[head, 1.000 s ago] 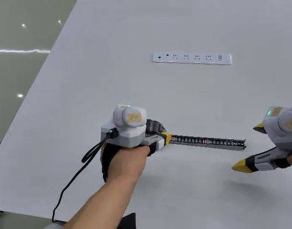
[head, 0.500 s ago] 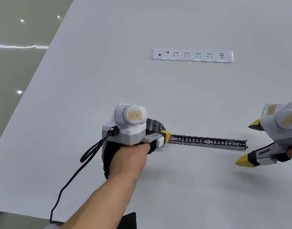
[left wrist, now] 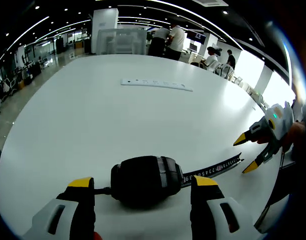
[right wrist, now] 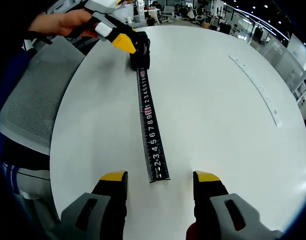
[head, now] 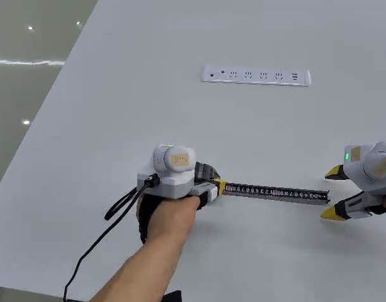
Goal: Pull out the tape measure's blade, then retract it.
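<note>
- A white worktop [head: 148, 94] is seen under everything, with a shiny floor [head: 29, 38] beyond its left edge.
- A black cable [head: 98, 242] is seen running from the back of the left claw's body down toward the near edge of the worktop.
- The left claw [left wrist: 143, 182] is carried in a hand [head: 170, 217] at the near left of the head view and is pointed to the right.
- The tape measure [head: 204, 171] is found on the worktop between the left claw's two yellow-tipped jaws. In the left gripper view its dark, rounded case is bracketed on both sides. The jaws are set about as wide as the case, but it cannot be told whether the case is pressed by them.
- The blade [head: 274, 193] is drawn out of the case and laid flat on the worktop, running to the right. Its black face with white numerals is turned up.
- A white power strip [head: 256, 76] is laid well beyond the blade, toward the far side of the worktop and roughly parallel to it.
- The blade's free end is placed between the tips of the right claw [head: 335, 192]. In the right gripper view it is nearer one jaw than the other and is touched by neither.
- The right claw is held wide, with nothing gripped, at the right edge of the head view, and is pointed left toward the tape measure.
- In the right gripper view a grey mesh chair [right wrist: 33, 100] is seen beside the worktop's edge.
</note>
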`<state>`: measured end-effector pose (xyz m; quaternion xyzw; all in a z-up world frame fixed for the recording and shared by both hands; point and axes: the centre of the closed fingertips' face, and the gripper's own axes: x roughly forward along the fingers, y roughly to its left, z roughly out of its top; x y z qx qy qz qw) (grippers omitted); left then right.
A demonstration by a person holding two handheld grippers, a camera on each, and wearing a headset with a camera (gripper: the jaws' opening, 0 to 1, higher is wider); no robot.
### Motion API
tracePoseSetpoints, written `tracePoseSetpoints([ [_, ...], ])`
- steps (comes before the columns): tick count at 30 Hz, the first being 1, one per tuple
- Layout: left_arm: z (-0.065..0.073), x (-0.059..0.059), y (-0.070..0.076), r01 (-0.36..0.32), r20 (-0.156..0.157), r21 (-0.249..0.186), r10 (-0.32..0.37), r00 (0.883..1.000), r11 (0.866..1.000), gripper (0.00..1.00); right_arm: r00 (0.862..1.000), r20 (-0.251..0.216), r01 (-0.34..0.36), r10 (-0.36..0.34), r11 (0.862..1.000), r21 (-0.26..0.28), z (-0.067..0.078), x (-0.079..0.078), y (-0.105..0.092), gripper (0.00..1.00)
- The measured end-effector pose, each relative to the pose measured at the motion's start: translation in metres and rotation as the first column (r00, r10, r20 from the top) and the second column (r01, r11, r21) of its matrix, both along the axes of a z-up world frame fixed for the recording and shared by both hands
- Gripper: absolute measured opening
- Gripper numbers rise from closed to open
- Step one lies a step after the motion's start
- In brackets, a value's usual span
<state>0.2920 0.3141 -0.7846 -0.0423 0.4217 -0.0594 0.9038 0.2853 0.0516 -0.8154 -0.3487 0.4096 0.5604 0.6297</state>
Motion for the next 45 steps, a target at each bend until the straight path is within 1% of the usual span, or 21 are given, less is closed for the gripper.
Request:
tracePoseSetpoints([
  [3, -0.0021, 0.0018, 0.0, -0.004, -0.004, -0.001, 0.004, 1.0, 1.0, 0.75, 0.999, 0.009, -0.046, 0.046, 0.999, -0.013, -0.003, -0.0006, -0.0015, 0.45],
  [6, -0.0042, 0.0018, -0.0013, -0.004, -0.01, -0.004, 0.004, 1.0, 1.0, 0.75, 0.997, 0.007, -0.074, 0.074, 0.997, -0.016, -0.0052, -0.0028, -0.0013, 0.4],
  [9, -0.0062, 0.0021, -0.0013, -0.006, -0.013, -0.005, 0.006, 1.0, 1.0, 0.75, 0.996, 0.01, -0.092, 0.092, 0.995, -0.024, -0.0071, -0.0034, -0.0018, 0.37],
  [10, -0.0068, 0.002, -0.0015, -0.007, -0.014, -0.007, 0.007, 1.0, 1.0, 0.75, 0.994, 0.021, -0.104, 0.104, 0.994, -0.027, -0.007, -0.0014, -0.0022, 0.36],
  [16, -0.0091, 0.002, -0.0011, -0.007, -0.016, -0.001, 0.007, 1.0, 1.0, 0.75, 0.991, 0.03, -0.126, 0.127, 0.992, -0.02, -0.0065, -0.0002, 0.0003, 0.28],
  [28, -0.0089, 0.0048, 0.0001, -0.006, -0.012, -0.001, 0.006, 1.0, 1.0, 0.73, 0.991, 0.022, -0.133, 0.133, 0.991, -0.014, -0.0062, -0.0003, 0.0011, 0.22],
  [30, -0.009, 0.0055, 0.0007, -0.008, -0.011, -0.002, 0.008, 1.0, 1.0, 0.73, 0.99, 0.023, -0.138, 0.139, 0.99, -0.02, -0.0061, -0.0003, 0.001, 0.18],
  [36, -0.0089, 0.0058, 0.0018, -0.012, -0.009, -0.001, 0.012, 1.0, 1.0, 0.72, 0.989, 0.023, -0.147, 0.148, 0.989, -0.023, -0.0065, -0.0022, 0.0017, 0.14],
  [45, -0.0099, 0.0059, 0.0018, -0.019, -0.003, -0.007, 0.019, 1.0, 1.0, 0.72, 0.989, 0.022, -0.143, 0.143, 0.989, -0.024, -0.0065, -0.0017, 0.0016, 0.13],
])
